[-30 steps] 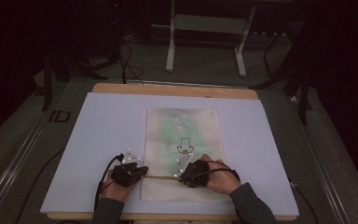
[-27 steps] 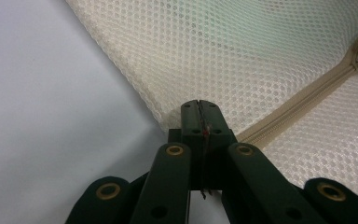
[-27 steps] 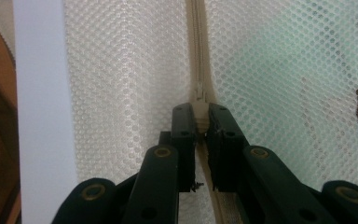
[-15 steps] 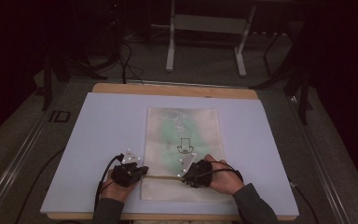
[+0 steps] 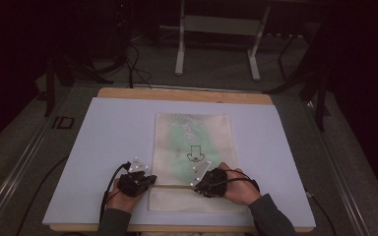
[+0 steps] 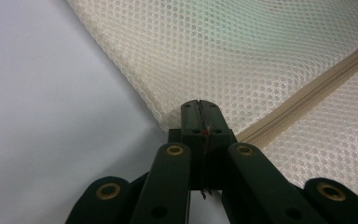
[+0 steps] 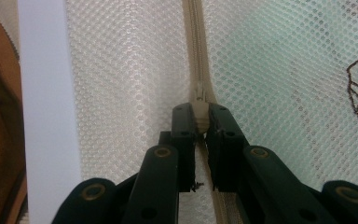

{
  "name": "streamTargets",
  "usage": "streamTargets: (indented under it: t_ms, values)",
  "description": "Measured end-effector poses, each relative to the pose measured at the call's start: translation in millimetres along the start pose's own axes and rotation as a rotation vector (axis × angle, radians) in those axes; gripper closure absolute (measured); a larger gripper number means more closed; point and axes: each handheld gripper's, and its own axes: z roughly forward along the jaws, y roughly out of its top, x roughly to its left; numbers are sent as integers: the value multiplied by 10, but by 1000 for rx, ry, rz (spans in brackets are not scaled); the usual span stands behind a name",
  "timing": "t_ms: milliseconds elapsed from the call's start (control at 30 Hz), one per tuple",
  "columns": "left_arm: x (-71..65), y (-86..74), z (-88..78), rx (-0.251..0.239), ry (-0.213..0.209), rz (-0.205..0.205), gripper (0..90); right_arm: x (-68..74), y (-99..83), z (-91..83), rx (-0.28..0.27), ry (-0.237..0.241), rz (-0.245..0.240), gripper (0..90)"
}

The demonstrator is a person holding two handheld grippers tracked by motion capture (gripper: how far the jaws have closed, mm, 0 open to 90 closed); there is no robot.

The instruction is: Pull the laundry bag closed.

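One stitched brown outline emblem (image 5: 195, 153) marks the mesh bag (image 5: 193, 132); no readable lettering.

two grippers (image 5: 150, 180) (image 5: 197, 186), one mesh bag (image 5: 193, 142), one table (image 5: 103, 137).

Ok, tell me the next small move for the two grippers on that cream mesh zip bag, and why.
Probably draw the right gripper along the beige zipper track, away from the left gripper. Its jaws are closed on the small beige zipper slider, while the left gripper's jaws are pinched shut on the edge of the cream mesh zip bag beside the zipper's end, anchoring it on the pale lavender table mat.
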Motion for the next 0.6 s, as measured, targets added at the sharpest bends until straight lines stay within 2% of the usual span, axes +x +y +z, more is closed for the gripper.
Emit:
streamTargets:
  t_ms: [600]
  values:
    - [-5,2,-1,2,2,3,896,-1,-80,-24,-15,0,18,823]
